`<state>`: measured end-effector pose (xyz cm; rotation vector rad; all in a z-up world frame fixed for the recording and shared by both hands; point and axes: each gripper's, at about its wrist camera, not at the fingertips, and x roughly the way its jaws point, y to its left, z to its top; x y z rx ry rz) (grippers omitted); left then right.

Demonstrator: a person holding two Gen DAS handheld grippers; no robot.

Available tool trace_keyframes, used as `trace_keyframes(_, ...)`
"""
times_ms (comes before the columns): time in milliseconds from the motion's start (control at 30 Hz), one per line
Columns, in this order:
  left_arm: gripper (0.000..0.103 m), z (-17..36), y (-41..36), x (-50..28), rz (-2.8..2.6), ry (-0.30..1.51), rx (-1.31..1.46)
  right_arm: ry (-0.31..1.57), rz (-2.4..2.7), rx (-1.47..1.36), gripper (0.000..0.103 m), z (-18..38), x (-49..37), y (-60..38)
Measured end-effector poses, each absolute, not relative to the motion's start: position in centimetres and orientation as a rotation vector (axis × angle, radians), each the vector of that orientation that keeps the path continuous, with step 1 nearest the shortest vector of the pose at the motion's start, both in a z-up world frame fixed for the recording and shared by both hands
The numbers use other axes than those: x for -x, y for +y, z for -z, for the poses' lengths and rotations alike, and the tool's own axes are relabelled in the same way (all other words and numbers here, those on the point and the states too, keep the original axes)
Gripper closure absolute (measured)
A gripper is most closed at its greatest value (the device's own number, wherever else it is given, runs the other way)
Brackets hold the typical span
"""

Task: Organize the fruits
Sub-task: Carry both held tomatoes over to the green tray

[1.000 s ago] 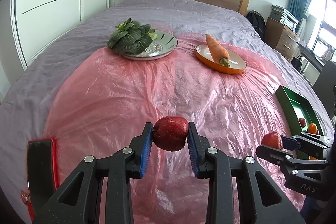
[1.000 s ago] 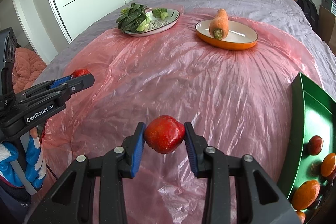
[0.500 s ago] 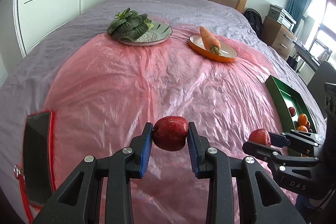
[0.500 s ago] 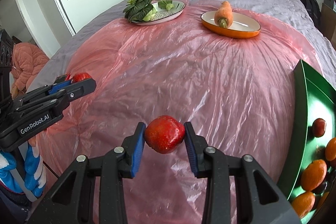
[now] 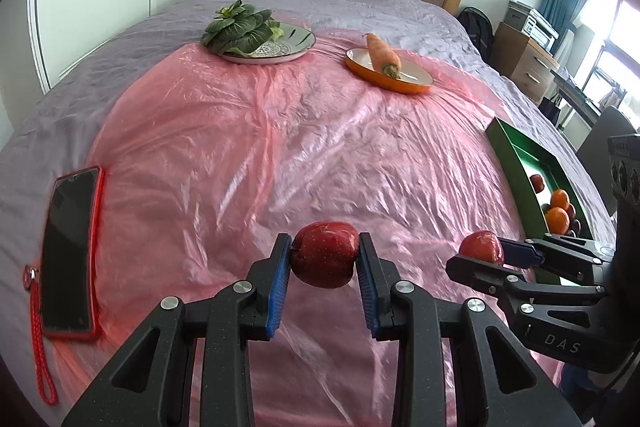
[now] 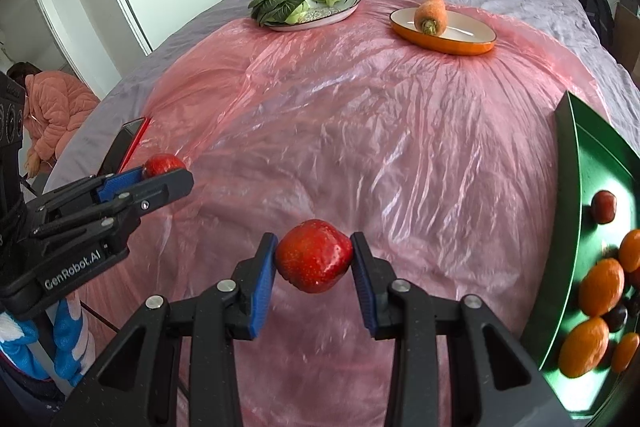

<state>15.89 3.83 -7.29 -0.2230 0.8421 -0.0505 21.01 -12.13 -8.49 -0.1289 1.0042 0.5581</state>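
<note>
At nine o'clock in the left wrist view a phone (image 5: 72, 251) lies on the pink plastic sheet (image 5: 280, 147). The left gripper (image 5: 324, 263) clamps a dark red apple (image 5: 325, 254) between its pads, clear of the sheet, likely for carrying. At three o'clock the right gripper (image 5: 486, 251) grips a brighter red apple (image 6: 314, 255) the same way. Farthest right, the green tray (image 6: 576, 187) already holds oranges (image 6: 600, 285) and a small red fruit (image 6: 604, 207), so it looks like the apples' destination.
</note>
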Motion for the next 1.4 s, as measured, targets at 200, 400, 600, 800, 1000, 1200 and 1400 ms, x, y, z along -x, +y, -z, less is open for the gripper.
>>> trace_keyframes(200,0.075,6.8,3.2,-14.4,0.046,0.845,0.221,1.004,-0.551,0.13,0.041,7.8,-19.5,-12.8)
trace_keyframes(400,0.075,6.7,2.6,-13.1,0.04,0.855,0.213,1.015,-0.549,0.128,0.041,7.5,-18.2,-13.6)
trace_keyframes(600,0.075,7.0,2.3,-11.8,0.029,0.878,0.203,1.028,-0.551,0.129,0.041,7.6,-16.6,-14.1)
trace_keyframes(800,0.075,6.7,1.6,-10.5,0.031,0.885,0.183,1.03,-0.556,0.131,0.041,7.3,-15.4,-14.4)
trace_keyframes(1000,0.075,6.1,0.6,-9.1,0.04,0.887,0.164,1.023,-0.566,0.141,0.041,6.7,-14.0,-14.5)
trace_keyframes(1200,0.075,5.4,-0.5,-7.9,0.047,0.889,0.135,1.023,-0.568,0.139,0.041,6.5,-12.6,-15.1)
trace_keyframes(1400,0.075,4.3,-1.8,-7.1,0.057,0.881,0.104,1.022,-0.556,0.128,0.041,6.2,-11.4,-16.5)
